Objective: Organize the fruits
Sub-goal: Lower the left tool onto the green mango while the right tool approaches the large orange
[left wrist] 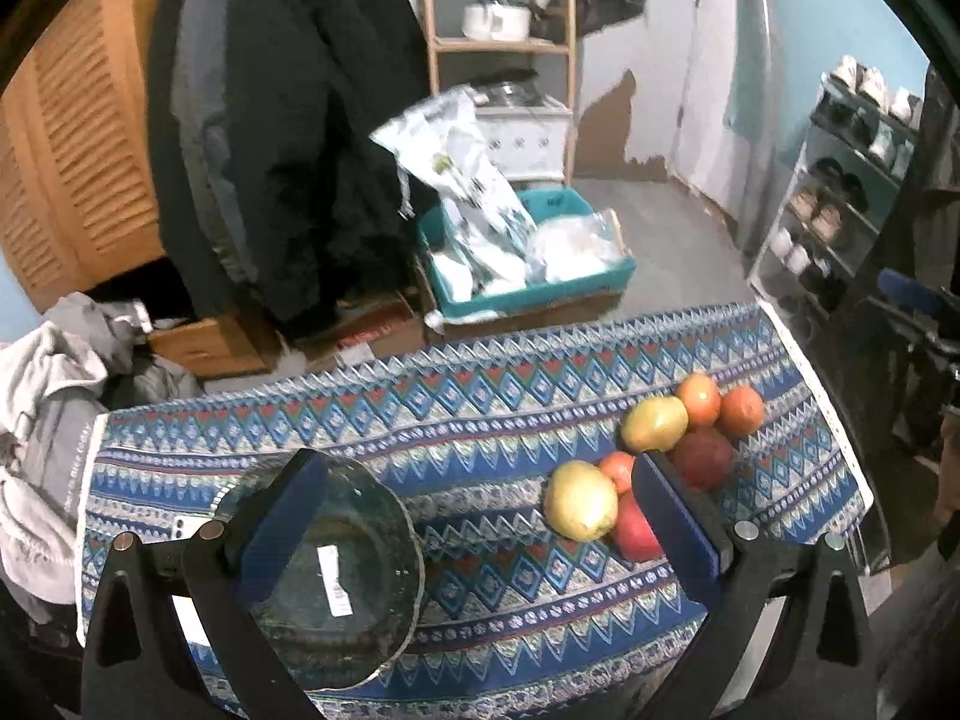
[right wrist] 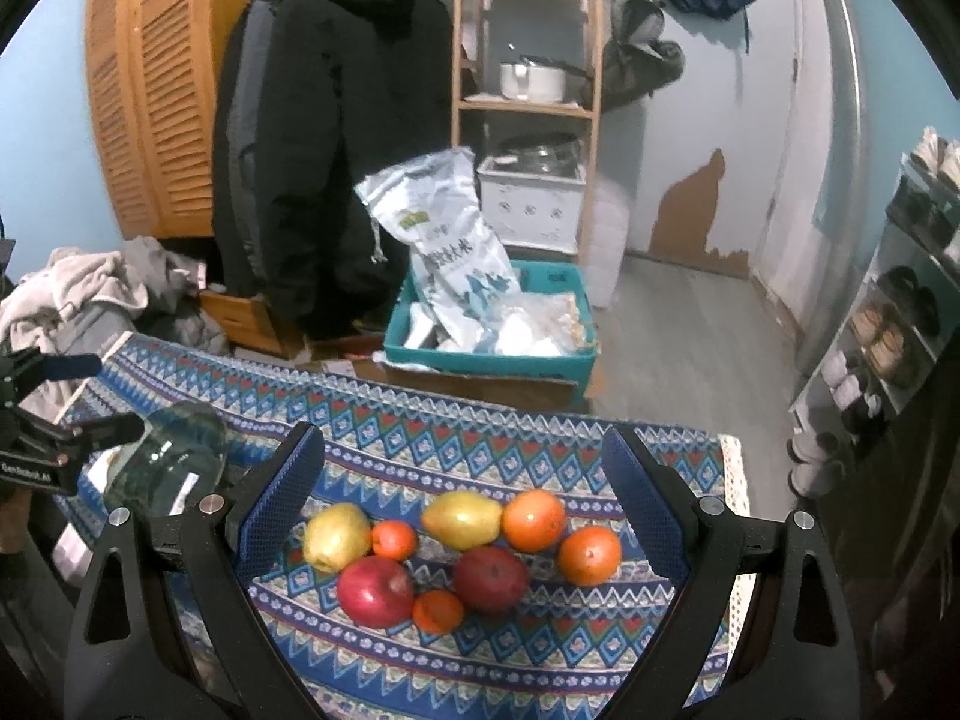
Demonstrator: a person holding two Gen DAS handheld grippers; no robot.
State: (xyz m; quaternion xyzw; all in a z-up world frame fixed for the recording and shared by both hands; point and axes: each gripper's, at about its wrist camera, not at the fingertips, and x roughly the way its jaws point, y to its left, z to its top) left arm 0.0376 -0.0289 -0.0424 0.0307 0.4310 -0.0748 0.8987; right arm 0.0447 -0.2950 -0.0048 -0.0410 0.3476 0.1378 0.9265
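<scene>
Several fruits lie on the patterned tablecloth (right wrist: pixel 480 450): two yellow pears (right wrist: pixel 335 536) (right wrist: pixel 462 519), two red apples (right wrist: pixel 375 591) (right wrist: pixel 489 577) and several oranges (right wrist: pixel 533 519). My right gripper (right wrist: pixel 462 474) is open above them, fingers on either side of the group. A clear glass bowl (left wrist: pixel 336 576) sits on the cloth (left wrist: pixel 480 420) at the left; it also shows in the right wrist view (right wrist: pixel 168 462). My left gripper (left wrist: pixel 480 492) is open, its left finger (left wrist: pixel 282 510) over the bowl, its right finger (left wrist: pixel 672 510) in front of the fruits (left wrist: pixel 581 501).
Beyond the table's far edge stand a teal crate (right wrist: pixel 492 354) with plastic bags, a wooden shelf (right wrist: pixel 528 102) with a pot, hanging dark coats (right wrist: pixel 324 150) and a wooden louvred wardrobe (right wrist: pixel 150 90). A shoe rack (right wrist: pixel 894 324) stands right. Clothes (left wrist: pixel 48 420) pile up left.
</scene>
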